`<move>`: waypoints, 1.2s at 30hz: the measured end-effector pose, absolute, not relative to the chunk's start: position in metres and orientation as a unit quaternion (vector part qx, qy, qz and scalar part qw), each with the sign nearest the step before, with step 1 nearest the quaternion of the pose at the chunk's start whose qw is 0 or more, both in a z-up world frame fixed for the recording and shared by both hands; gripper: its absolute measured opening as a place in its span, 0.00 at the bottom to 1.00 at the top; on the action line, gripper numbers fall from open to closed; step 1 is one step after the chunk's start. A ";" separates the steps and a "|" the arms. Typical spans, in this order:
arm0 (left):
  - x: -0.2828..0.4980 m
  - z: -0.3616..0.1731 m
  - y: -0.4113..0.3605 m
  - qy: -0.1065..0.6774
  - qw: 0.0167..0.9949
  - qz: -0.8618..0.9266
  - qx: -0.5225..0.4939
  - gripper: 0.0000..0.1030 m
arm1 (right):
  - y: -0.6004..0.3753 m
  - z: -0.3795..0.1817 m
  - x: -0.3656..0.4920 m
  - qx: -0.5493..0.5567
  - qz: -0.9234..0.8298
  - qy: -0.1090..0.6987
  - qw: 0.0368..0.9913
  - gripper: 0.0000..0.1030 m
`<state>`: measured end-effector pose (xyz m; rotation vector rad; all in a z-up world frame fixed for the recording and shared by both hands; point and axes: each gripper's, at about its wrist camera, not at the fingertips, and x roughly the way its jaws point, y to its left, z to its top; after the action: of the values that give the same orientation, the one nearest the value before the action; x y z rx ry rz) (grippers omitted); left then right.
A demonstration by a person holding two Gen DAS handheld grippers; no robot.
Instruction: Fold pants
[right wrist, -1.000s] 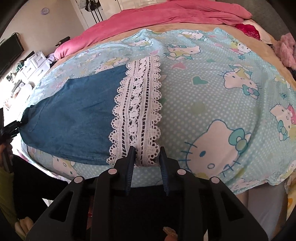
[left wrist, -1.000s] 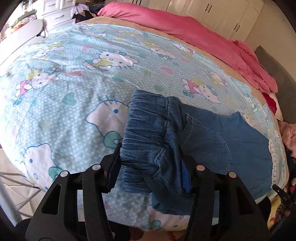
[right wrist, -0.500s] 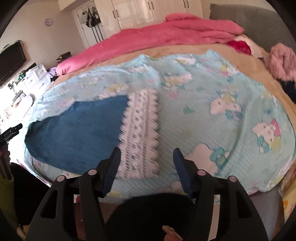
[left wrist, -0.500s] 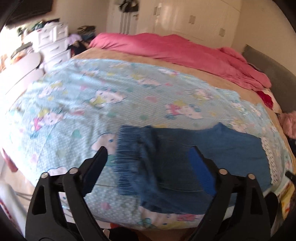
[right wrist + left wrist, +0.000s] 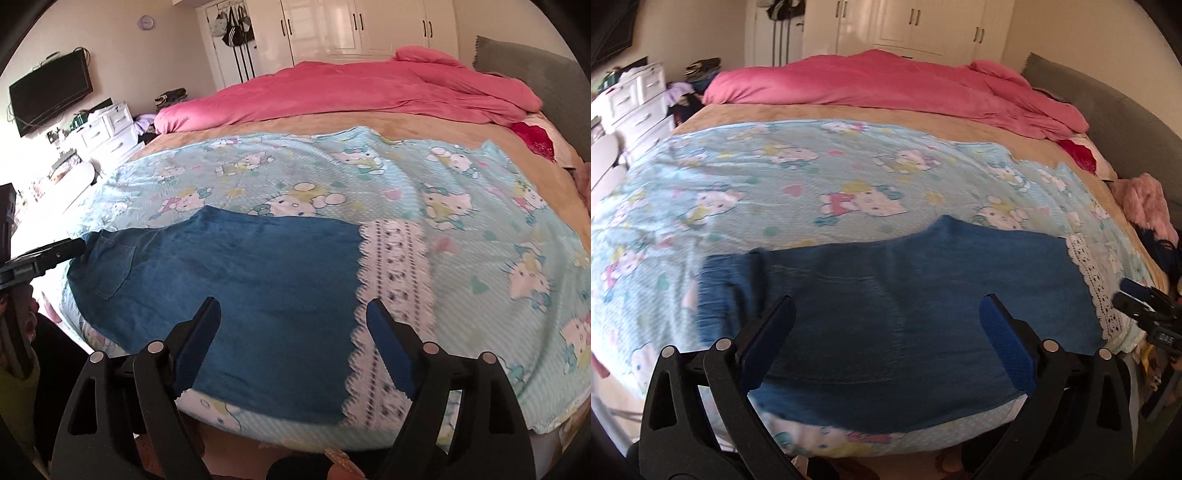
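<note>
lying flat on the sheet (image 5: 480,236) — blue denim pants (image 5: 258,288), white lace hem (image 5: 391,295).

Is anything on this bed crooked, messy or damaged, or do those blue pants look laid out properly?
Nothing looks damaged or spilled. The denim pants lie flat on the cartoon-cat sheet, lace hem at one end. The only untidy parts are the bunched pink duvet and a fluffy pink garment at the bed's edge.

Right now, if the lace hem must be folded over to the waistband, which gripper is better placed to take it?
Right. The right gripper hangs open just before the lace hem, while the left gripper faces the waistband end.
</note>
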<state>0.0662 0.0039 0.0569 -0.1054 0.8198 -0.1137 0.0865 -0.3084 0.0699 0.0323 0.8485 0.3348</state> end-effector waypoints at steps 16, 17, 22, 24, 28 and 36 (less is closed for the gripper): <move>0.111 -0.027 -0.001 0.489 0.872 -0.013 0.005 0.91 | -0.287 0.002 0.133 -0.029 0.102 0.487 0.867 0.78; 0.110 -0.030 0.001 0.485 0.875 -0.018 0.004 0.91 | -0.289 0.001 0.132 -0.022 0.106 0.484 0.868 0.78; 0.108 -0.026 0.001 0.480 0.877 -0.014 0.003 0.91 | -0.290 0.005 0.126 -0.016 0.109 0.473 0.874 0.78; 0.105 -0.023 0.000 0.475 0.880 -0.016 0.005 0.91 | -0.295 0.014 0.120 0.004 0.115 0.459 0.881 0.78; 0.096 -0.011 -0.003 0.458 0.889 -0.019 0.006 0.91 | -0.310 0.032 0.105 0.036 0.104 0.438 0.892 0.91; 0.081 0.022 -0.011 0.424 0.905 -0.039 -0.016 0.91 | -0.309 0.048 0.080 0.050 0.124 0.419 0.898 0.91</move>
<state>0.0811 -0.0110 0.0220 -0.0337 0.8768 -0.0801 0.0804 -0.3094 0.0479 0.1028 0.8672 0.2561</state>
